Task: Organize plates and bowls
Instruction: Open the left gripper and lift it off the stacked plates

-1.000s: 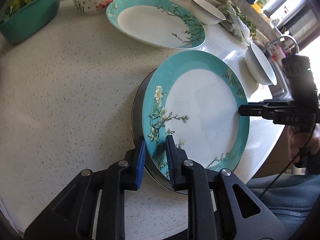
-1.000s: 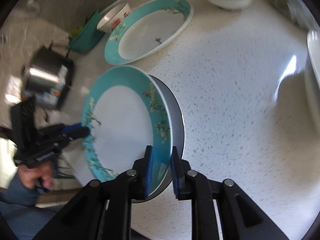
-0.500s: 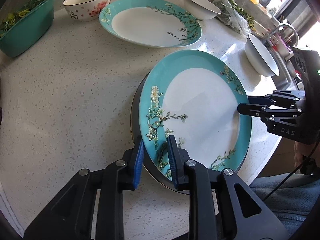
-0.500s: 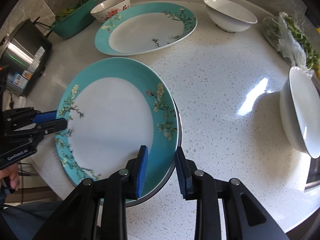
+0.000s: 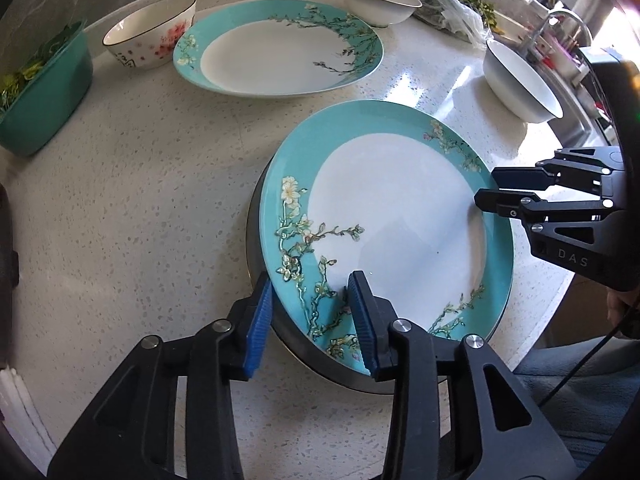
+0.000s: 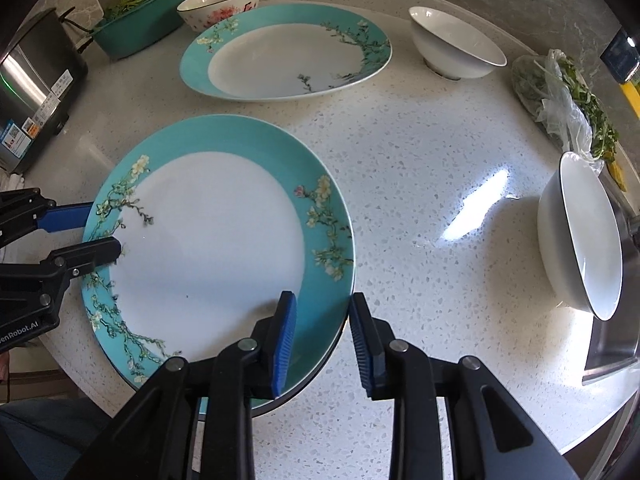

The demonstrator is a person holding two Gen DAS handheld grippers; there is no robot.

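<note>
Left wrist view shows my left fingers straddling the near rim of the teal plate, which sits on top of a dark plate on the tabletop. These fingers have just been opening, and the pads now stand clear of the rim on both sides, at a narrow gap. My right fingers sit astride the opposite edge of the same plate; they too have just been opening, with daylight between the pads and the china (so I judge neither hand grips it now).

As I read it, one stacking step is finished: the teal plate rests flat on the dark one, slightly off centre. Plenty is left. A second teal plate lies alone further back, and it likely belongs on this stack. The bowls are scattered: a flowered bowl beside it, a white bowl at the back, and another white bowl near the sink edge. None of them is nested yet.
</note>
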